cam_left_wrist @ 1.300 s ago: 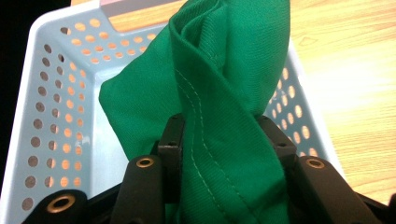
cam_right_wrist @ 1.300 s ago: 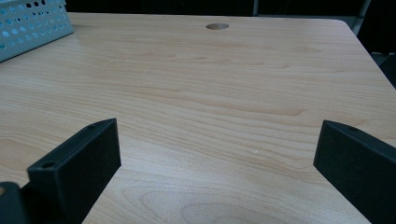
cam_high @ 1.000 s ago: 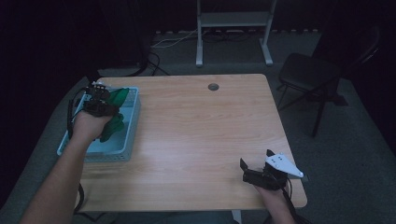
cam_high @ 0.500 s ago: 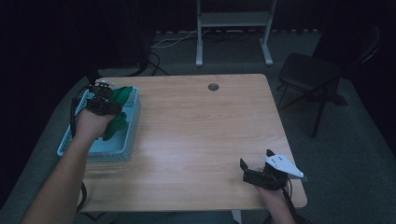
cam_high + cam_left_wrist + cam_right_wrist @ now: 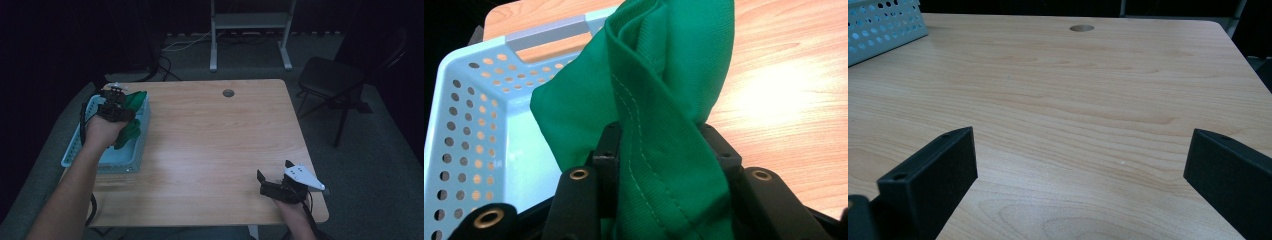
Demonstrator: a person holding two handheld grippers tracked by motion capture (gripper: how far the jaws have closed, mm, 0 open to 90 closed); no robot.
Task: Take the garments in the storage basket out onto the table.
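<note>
While left gripper point(image 5: 116, 102) clamps green cloth point(image 5: 659, 100) | over basket point(image 5: 80, 150) | right gripper point(image 5: 280, 185) wide

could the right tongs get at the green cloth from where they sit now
Probably yes. The right tongs stand open at the table's near right corner, with bare wooden tabletop between them and the green fabric cloth, which the left tongs hold over the pale blue perforated plastic basket.

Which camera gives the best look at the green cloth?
The left gripper view: the green cloth shows close up, stitching visible, pinched between the fingers. The high view shows it small and dim over the basket.
</note>
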